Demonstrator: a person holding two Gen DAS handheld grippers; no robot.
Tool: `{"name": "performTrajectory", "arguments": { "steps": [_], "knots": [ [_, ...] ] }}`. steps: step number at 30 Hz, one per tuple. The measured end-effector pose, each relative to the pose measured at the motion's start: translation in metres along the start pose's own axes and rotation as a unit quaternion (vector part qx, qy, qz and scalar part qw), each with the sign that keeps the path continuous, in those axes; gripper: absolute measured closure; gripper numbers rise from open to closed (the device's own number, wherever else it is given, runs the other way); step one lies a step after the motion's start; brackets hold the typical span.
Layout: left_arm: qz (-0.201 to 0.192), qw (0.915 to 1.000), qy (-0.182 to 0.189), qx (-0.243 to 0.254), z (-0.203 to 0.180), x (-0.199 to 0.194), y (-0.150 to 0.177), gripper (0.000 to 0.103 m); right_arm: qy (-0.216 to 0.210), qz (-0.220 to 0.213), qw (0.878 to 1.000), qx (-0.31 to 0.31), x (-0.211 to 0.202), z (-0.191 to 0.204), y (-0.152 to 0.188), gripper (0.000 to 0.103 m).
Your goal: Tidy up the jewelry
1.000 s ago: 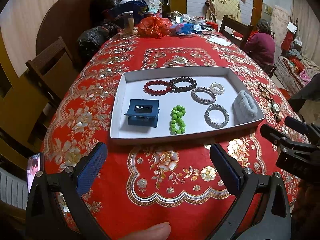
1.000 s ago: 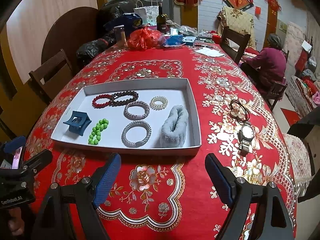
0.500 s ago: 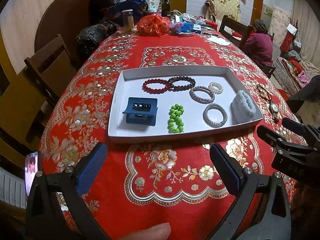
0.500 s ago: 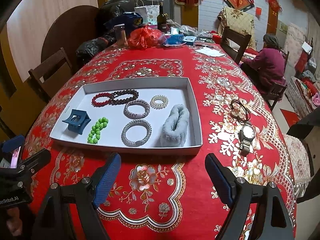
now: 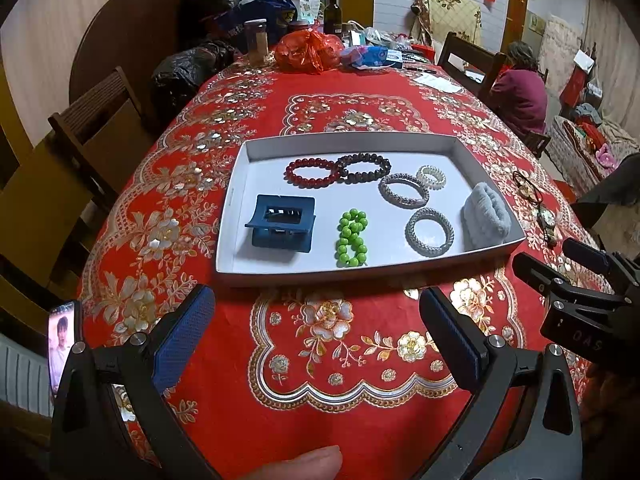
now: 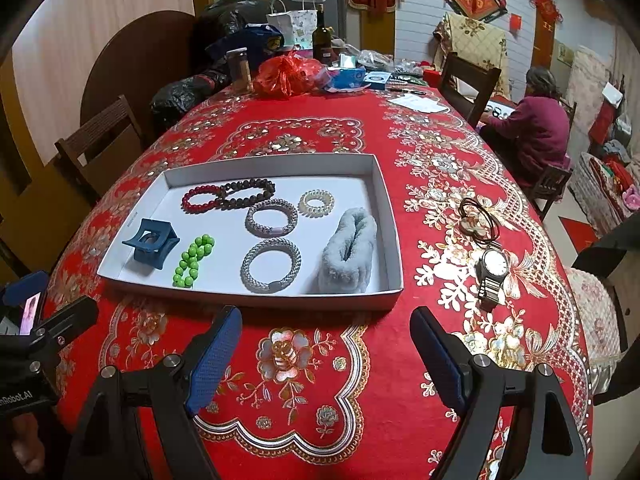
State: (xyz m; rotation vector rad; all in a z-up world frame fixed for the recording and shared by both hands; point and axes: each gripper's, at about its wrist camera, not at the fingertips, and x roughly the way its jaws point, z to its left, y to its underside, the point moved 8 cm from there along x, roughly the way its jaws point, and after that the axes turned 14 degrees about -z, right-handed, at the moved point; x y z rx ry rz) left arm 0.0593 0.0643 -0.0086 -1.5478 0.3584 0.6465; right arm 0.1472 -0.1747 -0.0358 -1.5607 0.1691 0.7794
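A white tray [image 5: 236,216] [image 6: 394,236] lies on the red tablecloth. In it are a blue hair claw [image 5: 280,222] [image 6: 150,242], a green bead bracelet [image 5: 352,238] [image 6: 194,256], red [image 5: 312,172] and dark [image 5: 366,168] bead bracelets, two silver bracelets [image 6: 272,218] [image 6: 271,266], a clear coil tie [image 6: 316,203] and a grey scrunchie [image 5: 486,216] [image 6: 352,250]. A wristwatch [image 6: 493,270] and dark hair ties [image 6: 478,220] lie on the cloth right of the tray. My left gripper [image 5: 316,340] and right gripper [image 6: 326,348] are open and empty, just short of the tray's near edge.
Bags, a bottle [image 6: 322,38] and a jar [image 6: 239,68] crowd the table's far end. Wooden chairs [image 5: 96,120] stand at the left, another at the far right [image 6: 468,80]. A person in purple [image 6: 532,128] sits at the far right. A phone [image 5: 62,346] is at my left.
Both grippers have drifted only slightly; the tray appears a touch more centred in the left wrist view. Nothing was picked up or released.
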Motion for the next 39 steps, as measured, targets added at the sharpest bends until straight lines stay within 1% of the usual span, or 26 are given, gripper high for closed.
{"name": "performTrajectory", "arguments": {
  "steps": [31,34,37,39],
  "knots": [
    [-0.001,1.0000,0.002,-0.002,0.0007,0.0002,-0.0001,0.001,0.002,0.002,1.000,-0.002,0.0011,-0.0009,0.0025,0.019],
    [-0.009,0.9999,0.006,-0.005,-0.0020,-0.0022,-0.0008,0.001,0.002,0.002,1.000,-0.003,0.0010,-0.0009,0.0026,0.019],
    [-0.024,0.9997,-0.002,-0.003,-0.0017,-0.0060,-0.0044,0.001,0.002,0.002,1.000,-0.002,0.0011,-0.0004,0.0023,0.019],
    [-0.025,0.9997,-0.004,-0.003,-0.0026,-0.0059,-0.0049,0.001,0.002,0.001,1.000,-0.002,0.0014,-0.0004,0.0027,0.019]
  ]
}}
